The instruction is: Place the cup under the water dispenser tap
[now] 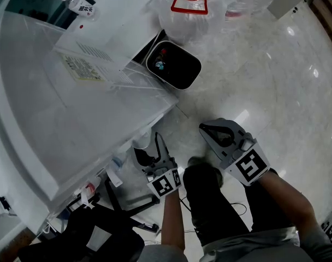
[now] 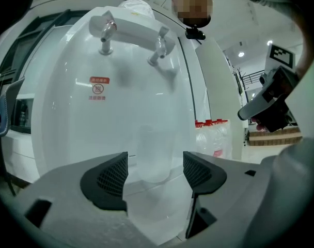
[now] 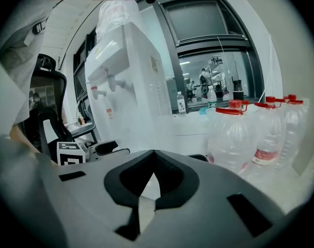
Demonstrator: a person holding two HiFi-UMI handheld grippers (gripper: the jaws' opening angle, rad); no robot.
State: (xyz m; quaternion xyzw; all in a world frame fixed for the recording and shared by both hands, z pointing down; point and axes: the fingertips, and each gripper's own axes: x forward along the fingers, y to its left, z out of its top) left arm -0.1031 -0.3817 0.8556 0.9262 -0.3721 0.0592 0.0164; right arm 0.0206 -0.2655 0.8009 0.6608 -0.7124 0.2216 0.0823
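Observation:
A clear plastic cup [image 2: 154,154] stands upright on the drip tray of the white water dispenser [image 2: 69,138], roughly below the right-hand tap [image 2: 159,46]; a second tap [image 2: 106,32] is to its left. My left gripper [image 2: 154,172] is open, with a pad on each side of the cup and a gap between each pad and the cup wall. In the head view the left gripper [image 1: 149,150] sits at the dispenser's front, where the cup's rim [image 1: 141,142] shows. My right gripper [image 3: 148,196] is shut and empty. It hangs over the floor [image 1: 209,131], apart from the dispenser.
Several large water bottles with red caps [image 3: 260,133] stand on the floor to the right, beside a dark waste bin [image 1: 173,64]. A black office chair [image 1: 100,233] is close on the left. A clear sheet holder [image 1: 95,64] lies on the dispenser top.

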